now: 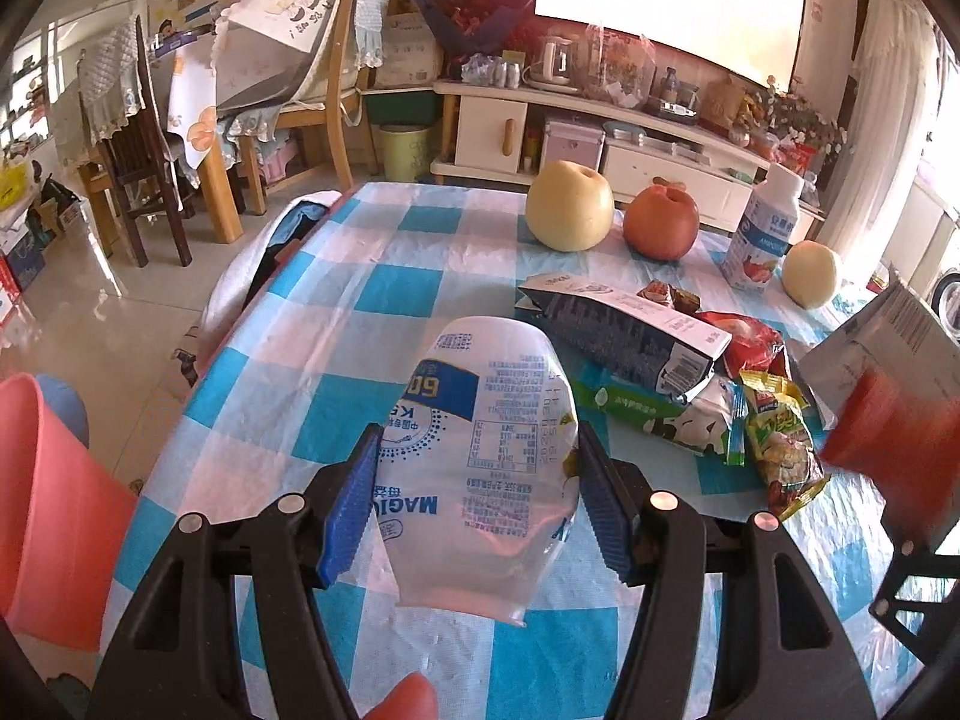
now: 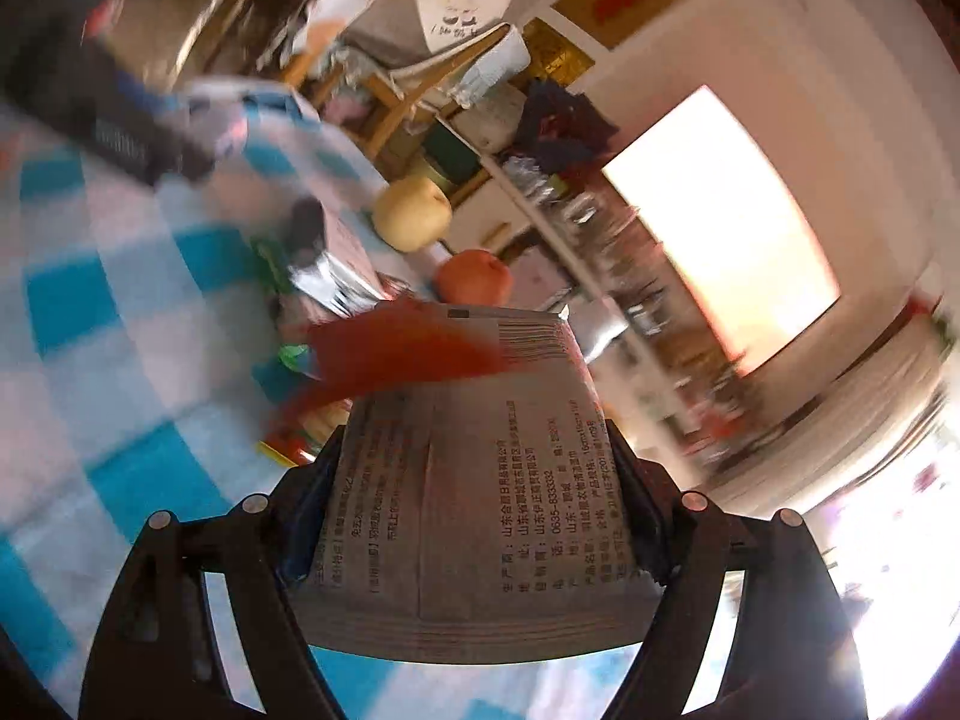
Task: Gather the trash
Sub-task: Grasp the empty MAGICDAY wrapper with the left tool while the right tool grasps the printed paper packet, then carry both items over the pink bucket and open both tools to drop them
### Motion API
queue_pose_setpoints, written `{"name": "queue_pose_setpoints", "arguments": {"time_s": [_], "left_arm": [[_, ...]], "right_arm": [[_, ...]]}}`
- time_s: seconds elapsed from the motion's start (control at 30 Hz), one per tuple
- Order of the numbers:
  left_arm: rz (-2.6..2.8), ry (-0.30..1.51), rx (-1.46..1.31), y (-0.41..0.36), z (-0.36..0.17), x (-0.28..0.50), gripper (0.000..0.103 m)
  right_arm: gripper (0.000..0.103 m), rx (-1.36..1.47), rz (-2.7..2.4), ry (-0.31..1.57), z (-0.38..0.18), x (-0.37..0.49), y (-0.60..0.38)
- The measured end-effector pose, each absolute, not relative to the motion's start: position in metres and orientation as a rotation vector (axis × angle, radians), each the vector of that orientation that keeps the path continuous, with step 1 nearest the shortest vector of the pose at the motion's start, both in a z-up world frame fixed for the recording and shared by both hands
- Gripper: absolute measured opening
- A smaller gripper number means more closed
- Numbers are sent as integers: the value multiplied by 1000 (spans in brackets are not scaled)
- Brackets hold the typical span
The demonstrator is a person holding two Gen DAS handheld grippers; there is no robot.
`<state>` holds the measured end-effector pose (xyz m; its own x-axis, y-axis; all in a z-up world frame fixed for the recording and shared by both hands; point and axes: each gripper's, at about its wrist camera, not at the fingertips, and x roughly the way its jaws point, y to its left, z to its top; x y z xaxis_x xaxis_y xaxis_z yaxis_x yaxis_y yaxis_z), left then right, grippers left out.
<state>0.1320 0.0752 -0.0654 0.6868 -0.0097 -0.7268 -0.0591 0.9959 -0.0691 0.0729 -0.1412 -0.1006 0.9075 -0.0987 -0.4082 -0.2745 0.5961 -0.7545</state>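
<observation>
My left gripper (image 1: 477, 489) is shut on a clear white plastic wrapper (image 1: 486, 456) with blue print, held above the blue-and-white checked tablecloth (image 1: 372, 300). My right gripper (image 2: 474, 498) is shut on a grey printed packet (image 2: 480, 510) with a red part (image 2: 408, 348); this packet and gripper also show blurred at the right of the left wrist view (image 1: 882, 372). A pile of wrappers lies on the table: a dark blue bag (image 1: 630, 330), a red wrapper (image 1: 750, 342), a green-white wrapper (image 1: 654, 408) and a yellow-green packet (image 1: 780, 438).
A pink bin (image 1: 54, 510) stands off the table's left edge. Two yellow pears (image 1: 570, 207) (image 1: 810, 273), a red apple (image 1: 660, 225) and a drink bottle (image 1: 762, 228) stand at the table's far side. Chairs (image 1: 312, 96) and a TV cabinet (image 1: 600, 132) lie beyond.
</observation>
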Motion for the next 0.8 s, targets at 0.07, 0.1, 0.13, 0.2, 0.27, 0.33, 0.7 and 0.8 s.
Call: {"name": "queue_pose_setpoints", "arguments": {"time_s": [0.07,0.1,0.13,0.2,0.27,0.33,0.7,0.8], "left_arm": [[29,811,-88,76,-65,131,63],[28,810,-89,76,-64,131,63],[28,810,-90,76,-64,131,63],[27,804,-96,77,-62,130,63],[21,795,-100,77,-57,128,63],[11,781,-103,78,-51,123,63],[40,673,-87,111,12,58,63],[80,653,-92,135,30,38,63]], "right_arm": [[80,-903,110,449,-99,77,-147],[80,-868,111,461,-96,80,-153],[80,-846,113,467,-95,82,-156],[80,-762,129,486,-86,86,-166],[80,-691,147,494,-77,87,-171],[80,-635,168,496,-68,82,-173],[80,-410,311,435,5,49,-147],[80,-366,371,417,21,42,-126]]}}
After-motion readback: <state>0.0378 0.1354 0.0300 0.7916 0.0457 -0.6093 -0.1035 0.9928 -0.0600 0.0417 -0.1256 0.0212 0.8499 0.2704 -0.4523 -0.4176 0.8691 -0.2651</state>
